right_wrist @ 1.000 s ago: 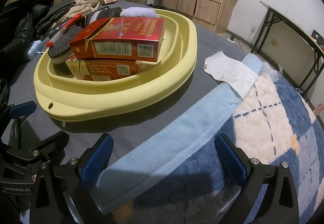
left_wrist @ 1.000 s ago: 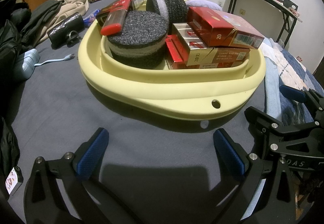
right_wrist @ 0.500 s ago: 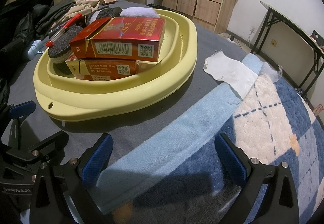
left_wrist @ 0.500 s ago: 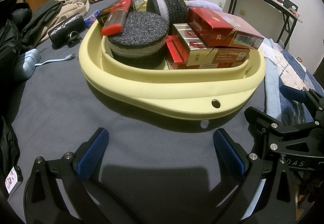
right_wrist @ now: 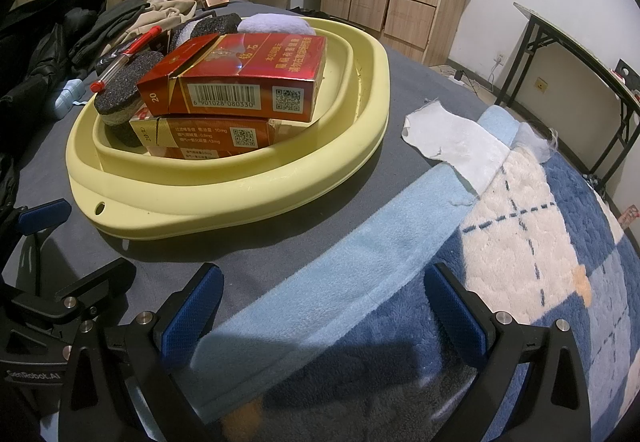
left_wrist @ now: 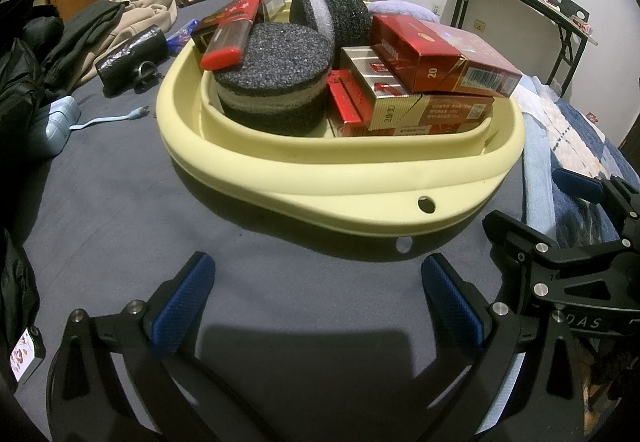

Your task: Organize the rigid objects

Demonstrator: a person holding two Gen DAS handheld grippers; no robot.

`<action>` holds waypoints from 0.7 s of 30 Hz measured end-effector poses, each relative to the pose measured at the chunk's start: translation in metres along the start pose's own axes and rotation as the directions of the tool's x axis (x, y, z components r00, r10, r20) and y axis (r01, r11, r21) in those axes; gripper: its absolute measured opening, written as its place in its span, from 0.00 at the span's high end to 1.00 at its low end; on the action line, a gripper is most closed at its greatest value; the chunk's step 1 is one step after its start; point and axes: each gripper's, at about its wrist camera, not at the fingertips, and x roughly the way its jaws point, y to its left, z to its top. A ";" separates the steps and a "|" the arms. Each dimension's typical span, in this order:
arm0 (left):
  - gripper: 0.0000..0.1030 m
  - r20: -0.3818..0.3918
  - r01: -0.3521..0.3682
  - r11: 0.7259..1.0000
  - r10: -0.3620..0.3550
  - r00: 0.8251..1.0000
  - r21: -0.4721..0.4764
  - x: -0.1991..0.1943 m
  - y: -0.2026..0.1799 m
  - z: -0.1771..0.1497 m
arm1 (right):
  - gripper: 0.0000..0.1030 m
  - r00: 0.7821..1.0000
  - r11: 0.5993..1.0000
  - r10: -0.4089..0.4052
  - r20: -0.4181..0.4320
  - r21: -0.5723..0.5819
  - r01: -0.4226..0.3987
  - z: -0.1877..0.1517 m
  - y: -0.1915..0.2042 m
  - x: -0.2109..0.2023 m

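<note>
Yellow basin lies at twelve o'clock of left gripper, nearer than right gripper; both jaws apart, empty.

top red carton reads "20" and barcode 6901028080330 (a second "20" on the gold-edged pack beneath).

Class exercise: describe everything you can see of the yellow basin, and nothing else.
The yellow basin is pale, smooth and plastic-looking, oval, shallow, with a broad rolled rim and a stepped inner wall. One small round hole pierces the near rim. It sits upright on the grey bedcover, casting a shadow. Inside, touching it, lie red cartons, dark foam pads and a red pen. Neither gripper touches it.
</note>
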 end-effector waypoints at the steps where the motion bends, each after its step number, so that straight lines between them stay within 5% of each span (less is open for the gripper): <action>1: 0.00 0.000 0.000 1.000 0.000 1.000 0.000 0.000 0.000 0.000 | 0.00 1.000 1.000 0.000 0.000 0.000 0.000 0.000 0.000 0.000; 21: 0.00 0.000 0.003 1.000 -0.003 1.000 -0.002 0.001 0.002 -0.002 | 0.00 1.000 1.000 0.000 0.000 0.000 0.000 0.000 0.000 0.000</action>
